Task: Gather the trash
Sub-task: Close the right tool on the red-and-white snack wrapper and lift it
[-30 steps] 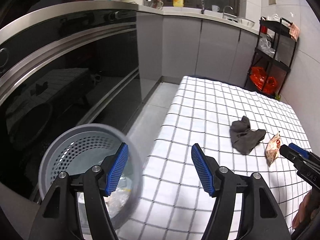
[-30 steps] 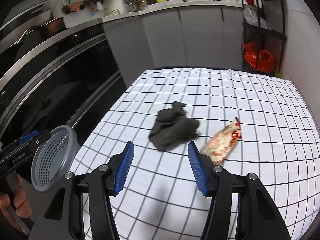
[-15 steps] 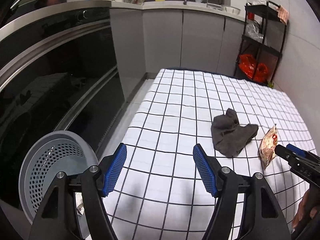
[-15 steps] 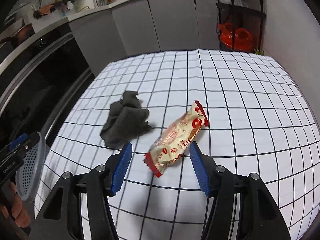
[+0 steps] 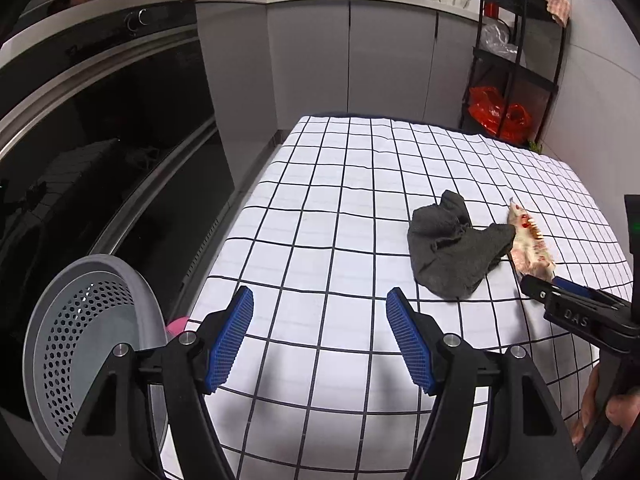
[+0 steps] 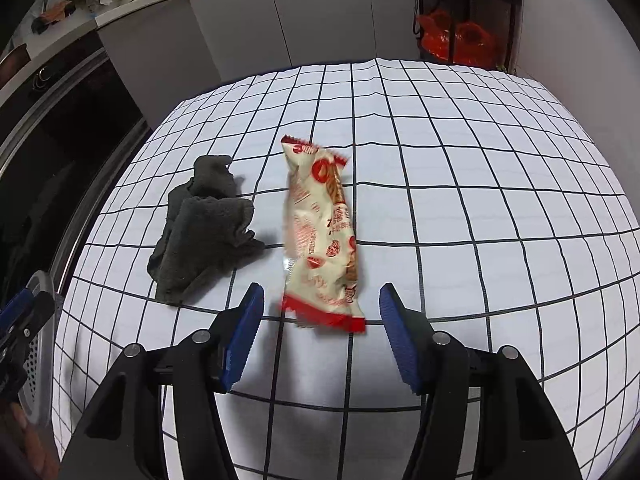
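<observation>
Both grippers have come lower over the checked cloth (image 6: 460,184). Right gripper (image 6: 320,336) stands open, empty, its ribbed blue pads on either side of the near end of the glossy crinkled wrapper (image 6: 322,236), not touching. Left gripper (image 5: 320,340) is open, empty. A soft grey rag (image 6: 204,232) lies beside the wrapper. Perforated grey bin (image 5: 80,344) stands left; its contents are hidden.

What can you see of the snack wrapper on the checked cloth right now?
The snack wrapper is a long, cream-coloured plastic packet with red crimped ends, red round logos and printed text. It looks flattened and slightly crinkled; I cannot tell whether it is open. It lies flat on the checked cloth, lengthwise away from the right gripper, whose open jaws flank its near end without touching it. The dark grey rag lies just to its left; in the left wrist view they appear to meet.
</observation>
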{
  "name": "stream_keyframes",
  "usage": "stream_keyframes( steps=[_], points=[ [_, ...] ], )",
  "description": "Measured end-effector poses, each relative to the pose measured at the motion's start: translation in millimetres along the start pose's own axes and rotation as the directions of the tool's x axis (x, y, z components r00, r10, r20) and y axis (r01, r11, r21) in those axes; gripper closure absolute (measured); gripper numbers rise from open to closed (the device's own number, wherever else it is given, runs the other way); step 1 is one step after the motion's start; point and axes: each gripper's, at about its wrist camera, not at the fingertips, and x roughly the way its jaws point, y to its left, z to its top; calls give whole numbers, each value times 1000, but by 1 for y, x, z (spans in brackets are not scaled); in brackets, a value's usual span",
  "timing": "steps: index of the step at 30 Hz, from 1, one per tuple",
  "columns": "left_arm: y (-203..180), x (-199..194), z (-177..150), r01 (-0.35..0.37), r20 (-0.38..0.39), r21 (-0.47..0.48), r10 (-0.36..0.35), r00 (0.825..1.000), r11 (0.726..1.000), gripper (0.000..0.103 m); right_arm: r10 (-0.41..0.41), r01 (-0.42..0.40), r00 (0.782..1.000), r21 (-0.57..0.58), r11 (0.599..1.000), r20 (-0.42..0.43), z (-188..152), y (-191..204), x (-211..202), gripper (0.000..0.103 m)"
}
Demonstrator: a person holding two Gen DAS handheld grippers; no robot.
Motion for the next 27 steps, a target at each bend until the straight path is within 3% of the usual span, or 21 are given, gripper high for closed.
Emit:
stream_keyframes(
  steps=[16,17,19,20,27],
  points=[
    [-2,2,-3,1,-9,12,-1,1000,1000,35,-2,3,999,-12,1000,36,21,1,0,41],
    [-2,2,-3,0,-10,12,0,1000,1000,35,-1,1,1000,-15,1000,28,21,1,4,43],
    [-2,2,-3,1,-11,12,-1,1000,1000,35,-3,4,1000,-27,1000,16,20,3,8,66],
    [-2,2,-3,1,-11,12,0,1000,1000,35,-8,8,1000,-35,999,6,19,4,11,72],
    [-9,0,-5,14,-7,31,-14,1000,999,35,15,-14,999,-40,999,42,15,2,0,73]
  ],
)
